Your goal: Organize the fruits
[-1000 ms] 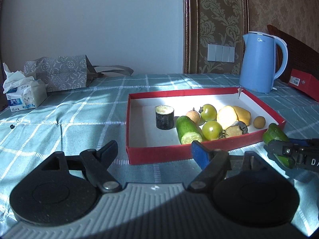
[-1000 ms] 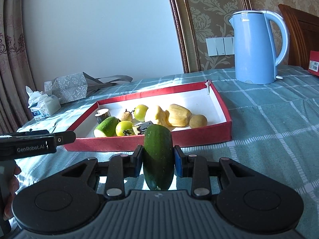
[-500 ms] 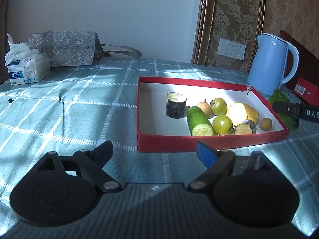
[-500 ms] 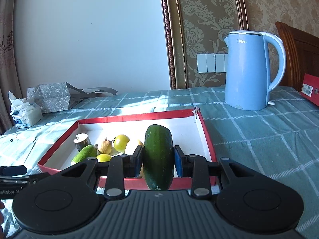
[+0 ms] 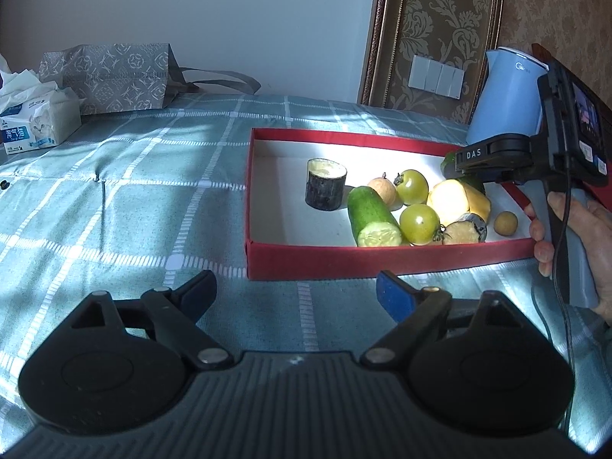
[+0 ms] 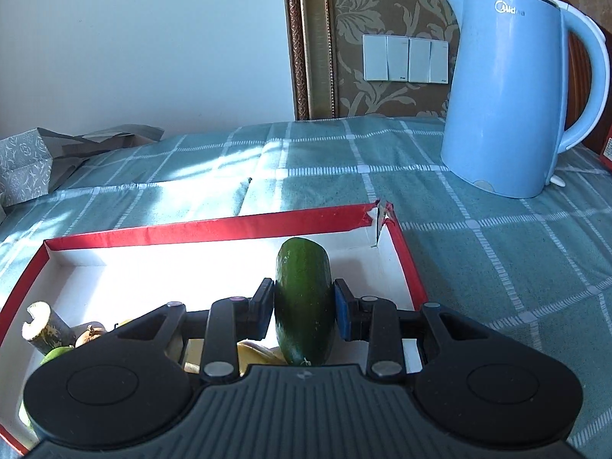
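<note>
A red box (image 5: 313,264) with a white floor sits on the checked cloth and holds a cut cucumber (image 5: 373,216), two green tomatoes (image 5: 419,223), a dark stem piece (image 5: 325,188), yellow fruit (image 5: 457,201) and small brown fruits. My right gripper (image 6: 304,308) is shut on a dark green cucumber (image 6: 302,298) and hangs over the right part of the box (image 6: 405,256). In the left wrist view that gripper (image 5: 451,164) reaches in from the right, held by a hand (image 5: 589,229). My left gripper (image 5: 296,287) stands open and empty before the box's near wall.
A blue kettle (image 6: 508,88) stands behind the box at the right. A tissue pack (image 5: 34,122) and a grey paper bag (image 5: 111,76) lie at the far left. Bare cloth (image 5: 114,191) stretches left of the box. A red carton edge (image 6: 606,153) shows at far right.
My right gripper carried the dark cucumber from in front of the box to above its right part. My left gripper's jaws spread wider and the view swung slightly.
</note>
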`<state>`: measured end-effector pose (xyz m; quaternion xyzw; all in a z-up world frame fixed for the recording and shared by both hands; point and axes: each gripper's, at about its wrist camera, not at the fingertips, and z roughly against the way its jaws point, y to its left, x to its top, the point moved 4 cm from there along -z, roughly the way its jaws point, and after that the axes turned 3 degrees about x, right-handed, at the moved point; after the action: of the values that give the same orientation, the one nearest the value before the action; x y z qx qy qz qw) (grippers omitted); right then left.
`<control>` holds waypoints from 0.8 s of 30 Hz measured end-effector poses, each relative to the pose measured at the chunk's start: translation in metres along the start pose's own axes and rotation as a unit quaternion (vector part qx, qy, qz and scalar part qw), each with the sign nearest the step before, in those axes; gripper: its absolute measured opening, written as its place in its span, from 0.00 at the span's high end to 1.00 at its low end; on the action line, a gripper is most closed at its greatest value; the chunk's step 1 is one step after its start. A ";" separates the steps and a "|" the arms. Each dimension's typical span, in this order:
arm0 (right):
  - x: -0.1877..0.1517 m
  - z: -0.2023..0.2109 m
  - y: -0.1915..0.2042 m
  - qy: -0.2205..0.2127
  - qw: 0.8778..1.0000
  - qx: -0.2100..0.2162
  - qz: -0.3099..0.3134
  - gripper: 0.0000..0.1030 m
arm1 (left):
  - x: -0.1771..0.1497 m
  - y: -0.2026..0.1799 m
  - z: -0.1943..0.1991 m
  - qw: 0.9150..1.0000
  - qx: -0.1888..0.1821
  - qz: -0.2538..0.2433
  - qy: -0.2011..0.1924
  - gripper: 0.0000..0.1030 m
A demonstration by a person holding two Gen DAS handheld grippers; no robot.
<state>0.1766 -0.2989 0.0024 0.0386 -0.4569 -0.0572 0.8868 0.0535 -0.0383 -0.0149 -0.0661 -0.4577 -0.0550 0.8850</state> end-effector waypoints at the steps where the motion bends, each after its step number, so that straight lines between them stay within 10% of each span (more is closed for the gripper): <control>1: 0.001 0.005 -0.002 -0.011 1.000 0.004 -0.004 0.69 | 0.000 0.000 0.000 1.000 0.001 -0.001 0.000 0.13; 3: 0.004 0.021 -0.006 -0.037 0.999 0.008 -0.015 0.68 | -0.001 -0.001 -0.001 1.000 0.005 -0.005 0.000 0.13; 6: 0.000 0.055 -0.011 -0.071 0.997 0.027 -0.023 0.38 | -0.001 -0.001 -0.001 1.000 0.010 -0.007 -0.001 0.13; 15: -0.064 0.156 0.000 -0.144 0.989 0.022 0.015 0.21 | -0.005 -0.002 -0.002 0.999 0.037 -0.028 -0.002 0.07; 24: -0.102 0.170 0.015 -0.141 0.988 0.027 0.053 0.15 | -0.011 0.006 -0.004 0.998 0.062 -0.020 0.011 0.00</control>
<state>-0.0199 -0.2730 0.0201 0.0301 -0.5798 -0.0020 0.8142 0.0513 -0.0325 -0.0269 -0.0013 -0.4516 -0.0450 0.8911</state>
